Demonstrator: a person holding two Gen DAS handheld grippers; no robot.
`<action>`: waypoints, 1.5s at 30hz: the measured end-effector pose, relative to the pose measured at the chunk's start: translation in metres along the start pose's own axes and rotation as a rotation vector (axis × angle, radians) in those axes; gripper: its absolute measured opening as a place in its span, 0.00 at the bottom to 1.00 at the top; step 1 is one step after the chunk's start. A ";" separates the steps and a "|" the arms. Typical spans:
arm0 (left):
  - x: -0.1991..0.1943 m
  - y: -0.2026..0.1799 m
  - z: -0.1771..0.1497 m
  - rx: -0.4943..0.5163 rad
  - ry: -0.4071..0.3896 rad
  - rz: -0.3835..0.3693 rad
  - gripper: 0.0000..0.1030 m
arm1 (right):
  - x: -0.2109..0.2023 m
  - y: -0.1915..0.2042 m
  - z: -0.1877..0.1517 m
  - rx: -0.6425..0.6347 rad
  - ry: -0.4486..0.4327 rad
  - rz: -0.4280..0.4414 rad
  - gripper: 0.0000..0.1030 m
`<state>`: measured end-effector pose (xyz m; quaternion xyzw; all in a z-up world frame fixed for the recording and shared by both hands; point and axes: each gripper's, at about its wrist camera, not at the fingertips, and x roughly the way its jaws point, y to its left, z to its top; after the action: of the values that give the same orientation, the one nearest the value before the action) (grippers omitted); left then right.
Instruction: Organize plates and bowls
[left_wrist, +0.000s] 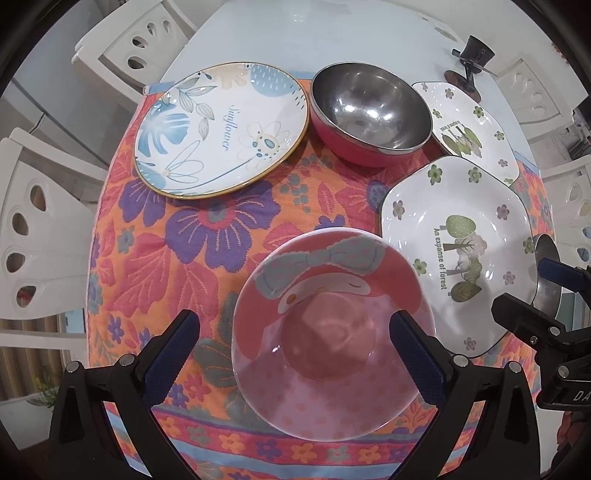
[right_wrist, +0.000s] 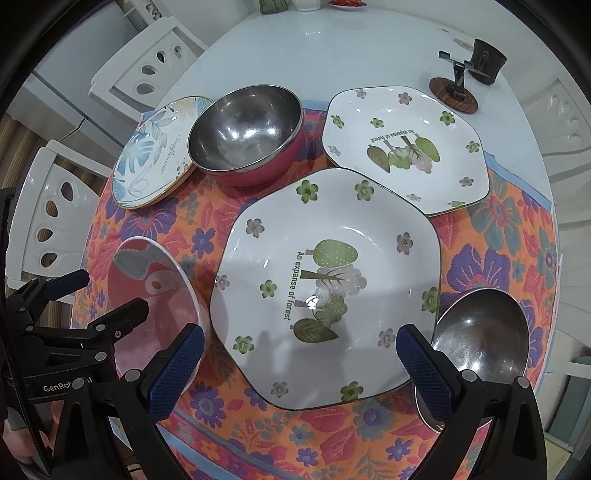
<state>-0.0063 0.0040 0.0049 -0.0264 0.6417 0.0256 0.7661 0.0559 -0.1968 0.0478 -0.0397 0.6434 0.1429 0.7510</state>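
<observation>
Left wrist view: the left claw (left_wrist: 295, 350) stands wide open, its blue pads either side of the pink bowl (left_wrist: 332, 332), one pad overlapping the bowl's right rim; whether it touches cannot be told. The bowl sits empty on the floral cloth (left_wrist: 207, 236) covering the desk (left_wrist: 295, 33). Beyond it lie the round Sunflower plate (left_wrist: 221, 129), the empty steel bowl with red outside (left_wrist: 369, 110) and two hexagonal forest plates; the far forest plate (left_wrist: 476, 125) is partly hidden by the steel bowl and overlapped by the near forest plate (left_wrist: 454, 251). At the right edge the right claw (left_wrist: 532, 295) intrudes, cut off, in front of a second steel bowl (left_wrist: 548, 280) of which only a sliver shows. Right wrist view: the right claw (right_wrist: 299, 362) is open, pads flanking the near forest plate (right_wrist: 325, 284), above its near edge. The second steel bowl (right_wrist: 484, 343) lies just right, empty, partly covered by the right pad. The pink bowl (right_wrist: 155, 288) sits left, partly masked by the left claw (right_wrist: 107, 291), also open. The Sunflower plate (right_wrist: 155, 158) is partly hidden behind the red-sided steel bowl (right_wrist: 247, 129). A small stand on a wooden coaster (right_wrist: 454, 96) rests on bare desk; its detail is unclear.
</observation>
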 end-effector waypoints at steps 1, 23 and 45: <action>0.000 0.000 0.000 0.001 0.000 0.002 0.99 | 0.000 0.000 0.000 0.001 0.001 0.001 1.00; 0.002 0.000 -0.002 -0.003 0.008 -0.005 0.99 | 0.003 0.002 -0.001 0.008 0.015 0.000 1.00; 0.001 0.001 -0.005 -0.018 0.013 -0.004 0.99 | 0.005 0.003 -0.003 0.003 0.021 -0.002 1.00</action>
<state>-0.0106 0.0049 0.0028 -0.0348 0.6462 0.0297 0.7618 0.0534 -0.1941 0.0429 -0.0407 0.6515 0.1405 0.7444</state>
